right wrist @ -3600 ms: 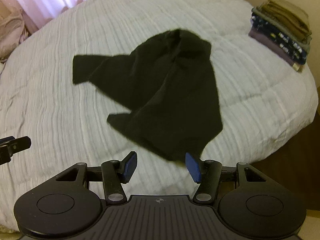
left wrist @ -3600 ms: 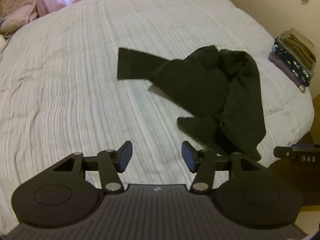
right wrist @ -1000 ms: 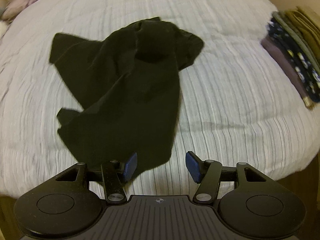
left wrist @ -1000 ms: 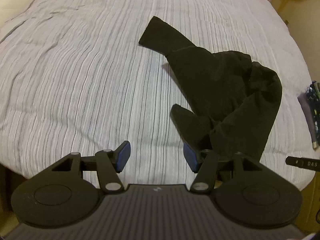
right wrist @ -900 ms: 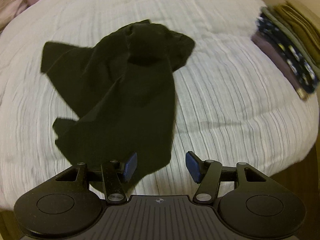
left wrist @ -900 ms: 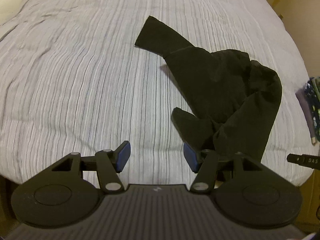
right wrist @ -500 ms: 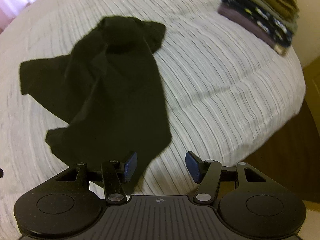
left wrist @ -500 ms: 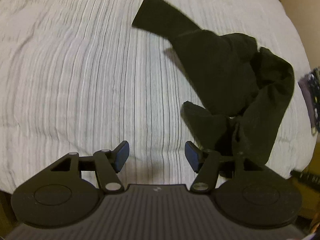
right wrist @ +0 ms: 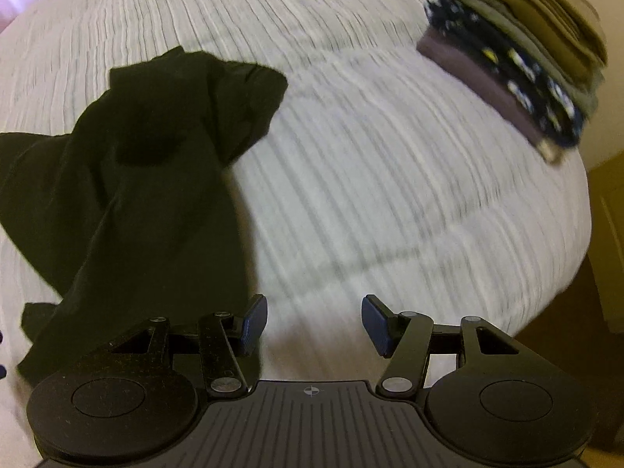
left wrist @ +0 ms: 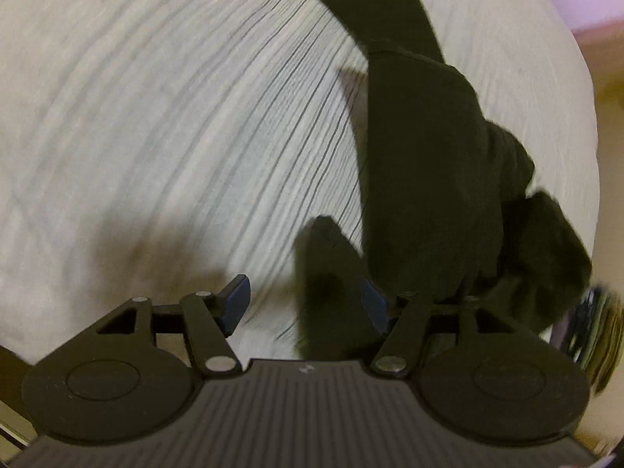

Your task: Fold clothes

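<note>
Black garment (left wrist: 421,163): crumpled, lying on striped bed (left wrist: 156,117).
Left gripper (left wrist: 304,302): pointed down over the garment's near corner, jaws opening, dark cloth lying between them, not pinched.
Right gripper (right wrist: 314,321): jaws apart, empty, bare bed between; garment at left jaw's side.
Folded stack (right wrist: 518,58): at bed's far edge.

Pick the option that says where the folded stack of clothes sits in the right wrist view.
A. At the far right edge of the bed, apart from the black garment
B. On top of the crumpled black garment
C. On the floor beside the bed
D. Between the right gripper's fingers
A: the folded stack rests on the bed cover near its far right edge, with bare cover between it and the black garment.
</note>
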`<state>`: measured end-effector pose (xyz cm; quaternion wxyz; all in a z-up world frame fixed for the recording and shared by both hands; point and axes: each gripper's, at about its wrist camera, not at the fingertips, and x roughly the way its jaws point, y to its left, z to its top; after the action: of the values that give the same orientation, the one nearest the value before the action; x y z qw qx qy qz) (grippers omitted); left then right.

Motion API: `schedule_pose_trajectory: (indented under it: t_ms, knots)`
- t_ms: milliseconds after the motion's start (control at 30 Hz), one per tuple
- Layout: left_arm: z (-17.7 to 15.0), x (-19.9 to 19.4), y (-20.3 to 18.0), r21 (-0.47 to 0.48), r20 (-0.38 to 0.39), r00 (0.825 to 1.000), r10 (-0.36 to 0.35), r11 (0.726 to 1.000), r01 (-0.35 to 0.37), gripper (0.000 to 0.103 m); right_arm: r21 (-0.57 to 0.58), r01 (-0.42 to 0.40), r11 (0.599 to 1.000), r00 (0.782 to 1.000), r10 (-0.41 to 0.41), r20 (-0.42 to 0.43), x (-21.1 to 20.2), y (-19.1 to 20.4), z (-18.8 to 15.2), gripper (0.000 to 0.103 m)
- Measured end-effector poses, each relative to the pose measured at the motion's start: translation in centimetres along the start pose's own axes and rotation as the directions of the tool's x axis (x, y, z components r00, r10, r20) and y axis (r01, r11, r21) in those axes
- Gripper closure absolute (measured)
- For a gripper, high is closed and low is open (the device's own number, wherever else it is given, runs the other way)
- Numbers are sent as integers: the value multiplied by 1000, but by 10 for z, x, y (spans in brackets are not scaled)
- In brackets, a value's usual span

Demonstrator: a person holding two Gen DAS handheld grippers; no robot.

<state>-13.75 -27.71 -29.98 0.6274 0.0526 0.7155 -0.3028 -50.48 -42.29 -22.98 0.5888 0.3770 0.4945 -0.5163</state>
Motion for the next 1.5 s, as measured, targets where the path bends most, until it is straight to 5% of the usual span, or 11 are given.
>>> schedule_pose_trajectory:
  t_ms: [167, 300, 500, 600, 767, 800, 1033, 1133, 1200, 1367, 1500]
  knots:
    - [2, 41, -1, -103, 0, 1000, 0, 995, 0, 49, -25, 30, 999, 1000, -30, 8, 22, -23, 11, 45]
    - [-8, 50, -2, -125, 16, 997, -75, 989, 76, 85, -23, 51, 998, 999, -51, -15, 39, -38, 16, 45]
    - [-9, -44, 20, -34, 269, 963, -6, 999, 16, 93, 27, -68, 997, 996, 66, 68, 32, -34, 47, 45]
    - [10, -134, 62, -60, 486, 867, 111, 994, -94, 93, 55, -182, 982, 980, 176, 98, 27, -24, 73, 45]
    - [40, -264, 134, -235, 711, 611, 349, 936, -262, 93, 203, -415, 887, 910, 399, 116, 42, -18, 106, 45]
    - [45, -273, 146, -260, 708, 604, 366, 930, -258, 93, 252, -453, 855, 891, 437, 119, 49, -17, 109, 45]
    - [72, -239, 200, -369, 589, 721, 365, 915, -162, 92, 504, -527, 684, 822, 560, 99, 104, -11, 106, 45]
    - [74, -218, 210, -366, 561, 752, 347, 918, -151, 92, 471, -520, 713, 836, 538, 108, 101, -1, 118, 43]
    - [74, -212, 217, -369, 555, 757, 346, 918, -149, 92, 434, -516, 738, 847, 514, 133, 91, 8, 132, 17]
    - [72, -212, 230, -394, 543, 770, 335, 911, -119, 92, 390, -385, 837, 918, 391, 67, 80, 45, 167, 16]
    - [79, -207, 236, -395, 524, 786, 328, 911, -117, 92, 462, -314, 829, 936, 351, 6, 118, 58, 174, 17]
